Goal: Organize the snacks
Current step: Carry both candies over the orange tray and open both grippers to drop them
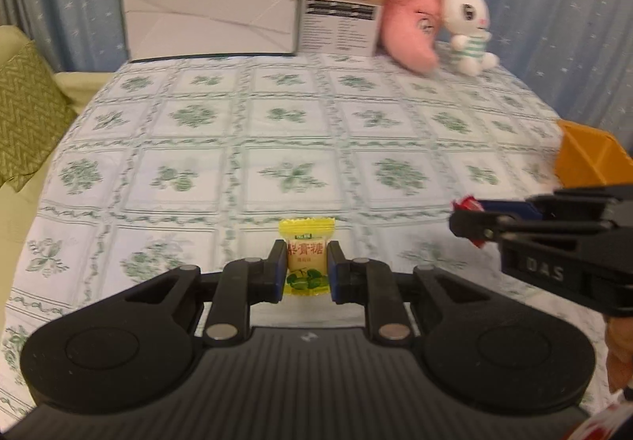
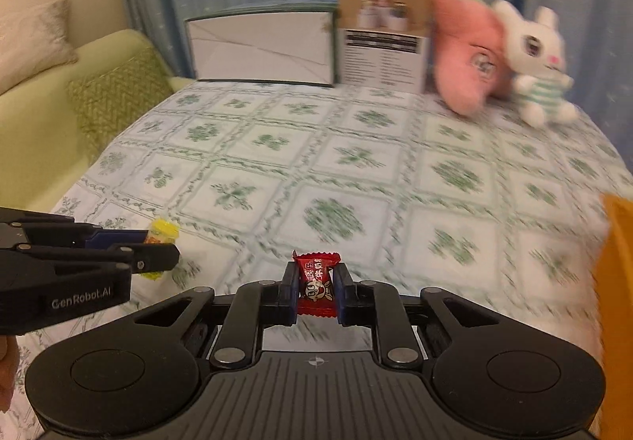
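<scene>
Two candies are in my grip: my left gripper (image 1: 307, 270) pinches a yellow candy (image 1: 306, 256) between its jaws, my right gripper (image 2: 316, 291) pinches a red candy (image 2: 317, 281), both angled down over the floral surface (image 1: 277, 131). An orange bin (image 1: 589, 155) sits at the right edge; its contents are hidden. Only the right wrist view shows the pale cushion (image 2: 31, 40) at upper left.

In the left wrist view, the orange bin (image 1: 593, 159) at three o'clock is cut by the frame edge, its contents out of sight. The red candy (image 1: 469, 204) is mostly hidden behind the right gripper (image 1: 470, 222). At twelve o'clock, the print on the box (image 1: 340, 20) is too blurred to read.
</scene>
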A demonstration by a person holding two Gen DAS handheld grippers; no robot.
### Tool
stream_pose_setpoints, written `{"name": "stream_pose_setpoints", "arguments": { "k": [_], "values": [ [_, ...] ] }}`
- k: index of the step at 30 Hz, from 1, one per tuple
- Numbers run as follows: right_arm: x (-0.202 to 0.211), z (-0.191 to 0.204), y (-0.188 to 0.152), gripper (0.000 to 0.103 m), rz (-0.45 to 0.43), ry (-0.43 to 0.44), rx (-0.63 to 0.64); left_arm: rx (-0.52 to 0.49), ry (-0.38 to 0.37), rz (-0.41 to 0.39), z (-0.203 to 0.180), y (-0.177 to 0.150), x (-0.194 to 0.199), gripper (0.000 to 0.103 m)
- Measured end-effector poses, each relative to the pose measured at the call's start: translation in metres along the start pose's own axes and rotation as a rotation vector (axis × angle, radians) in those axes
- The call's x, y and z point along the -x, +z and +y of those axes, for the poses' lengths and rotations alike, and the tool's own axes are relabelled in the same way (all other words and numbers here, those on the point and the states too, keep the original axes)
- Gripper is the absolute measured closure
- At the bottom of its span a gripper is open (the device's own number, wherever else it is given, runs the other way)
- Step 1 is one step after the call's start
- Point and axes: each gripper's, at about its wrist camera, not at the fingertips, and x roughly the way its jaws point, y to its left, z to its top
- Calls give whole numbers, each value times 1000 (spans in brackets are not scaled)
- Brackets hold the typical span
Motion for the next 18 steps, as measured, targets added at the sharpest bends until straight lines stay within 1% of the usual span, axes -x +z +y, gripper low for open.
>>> {"name": "stream_pose_setpoints", "arguments": {
  "k": [4, 10, 15, 18],
  "values": [
    [38, -14, -12, 85, 4, -59, -79, -27, -33, -7, -24, -3, 19, 84],
    [102, -32, -22, 85, -20, -106, -190, -46, -71, -27, -61, -6, 57, 84],
    [150, -37, -31, 85, -38, -139, -215, -66, -95, -55, -91, -6, 97, 84],
    [176, -39, -39, 85, -51, -158, -227, -77, -110, -59, -107, -9, 116, 84]
  ]
}}
